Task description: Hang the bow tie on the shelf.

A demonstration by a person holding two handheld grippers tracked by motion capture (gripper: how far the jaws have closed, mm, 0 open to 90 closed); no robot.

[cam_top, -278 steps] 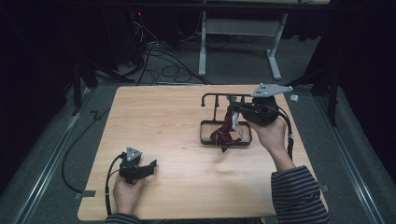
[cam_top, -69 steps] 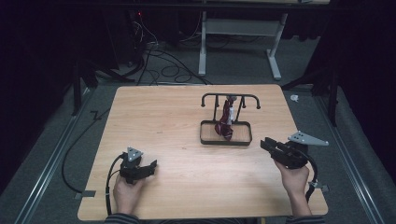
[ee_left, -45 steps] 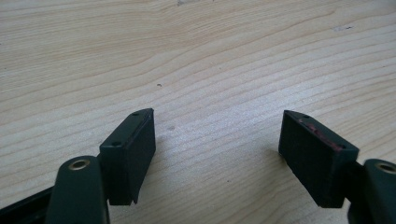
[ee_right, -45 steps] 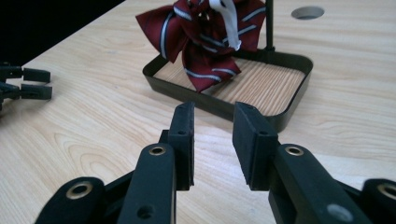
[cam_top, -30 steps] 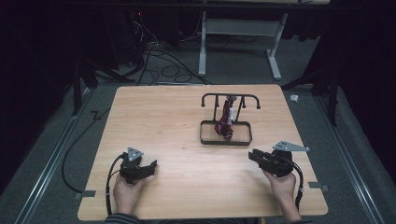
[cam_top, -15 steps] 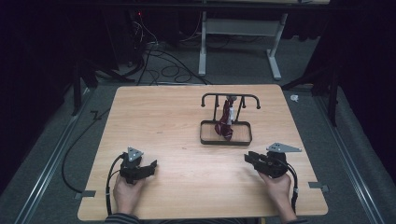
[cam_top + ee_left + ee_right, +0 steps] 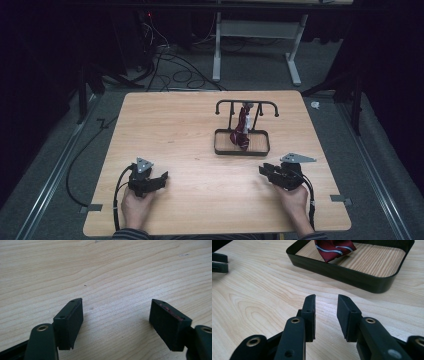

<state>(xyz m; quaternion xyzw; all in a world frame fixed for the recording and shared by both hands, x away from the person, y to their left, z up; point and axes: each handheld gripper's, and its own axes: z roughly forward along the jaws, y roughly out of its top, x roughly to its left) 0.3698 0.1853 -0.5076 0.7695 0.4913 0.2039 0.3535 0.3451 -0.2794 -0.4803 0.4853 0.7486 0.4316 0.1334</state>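
My right gripper (image 7: 325,315) has its fingers (image 7: 310,315) parted by a modest gap with only bare wood between them; they hold nothing. It lies low on the surface (image 7: 190,125) at the lower right of the high view (image 7: 280,176), aimed at the black tray (image 7: 342,272), as if parked once its work was finished. My left gripper (image 7: 117,322) has its fingers (image 7: 71,320) spread wider, also empty, resting at the lower left of the high view (image 7: 150,182), I judge simply out of the way.

The red striped tie (image 7: 242,131) hangs from the black rack (image 7: 247,104) in the middle right of the high view, its lower end pooled inside the tray (image 7: 220,149), so draping it looks done to me.

In the earliest picture my right gripper was up at the rack beside the tie; since then it has come back toward the bottom edge and crept a little leftward. The left has not shifted at all, and the tie hangs as it did.
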